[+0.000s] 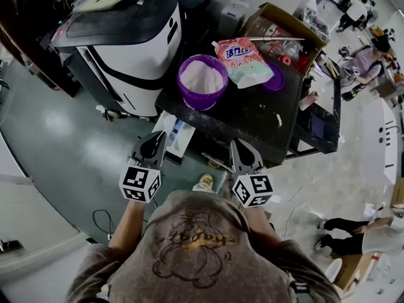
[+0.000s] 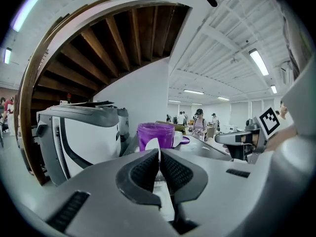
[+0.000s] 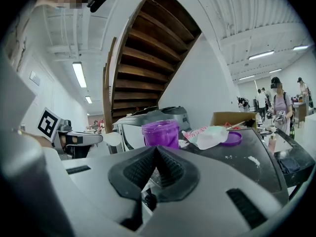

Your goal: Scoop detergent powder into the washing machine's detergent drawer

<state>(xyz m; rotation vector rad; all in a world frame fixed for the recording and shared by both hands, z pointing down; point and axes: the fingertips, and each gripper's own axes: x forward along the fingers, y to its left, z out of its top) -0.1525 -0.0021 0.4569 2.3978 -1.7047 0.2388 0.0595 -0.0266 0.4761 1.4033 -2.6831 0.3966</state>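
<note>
- Your left gripper (image 2: 159,154) is clamped shut on a white plastic scoop (image 2: 151,145). The handle runs back between the pads and the bowl pokes out forward, along the jaw line.
- Your right gripper (image 3: 155,152) has its jaws closed together at the tips. Nothing is gripped, as far as its own view shows.
- Both grippers hang in front of your chest, well short of the black table (image 1: 252,115).
- The round purple plastic tub (image 1: 201,100), heaped with white detergent powder (image 1: 203,76), sits on the table's near-left corner, lid off.
- Key relation: the tub is ahead of the scoop and above it, a touch to its right, roughly on the midline between your two grippers. The left gripper view has it almost dead centre over the scoop bowl.
- The scoop's axis already points at the tub, so I'd judge you need to lift, reach forward and tip the bowl down over the rim.
- The white pulled-out detergent drawer (image 1: 165,128) sits low, just ahead of the left gripper, between the white-and-black washing machine (image 1: 126,49) and the table edge. It looks like a short carry back and down from the tub.
- No powder in the scoop that I can see, so scooping is not yet started.
</note>
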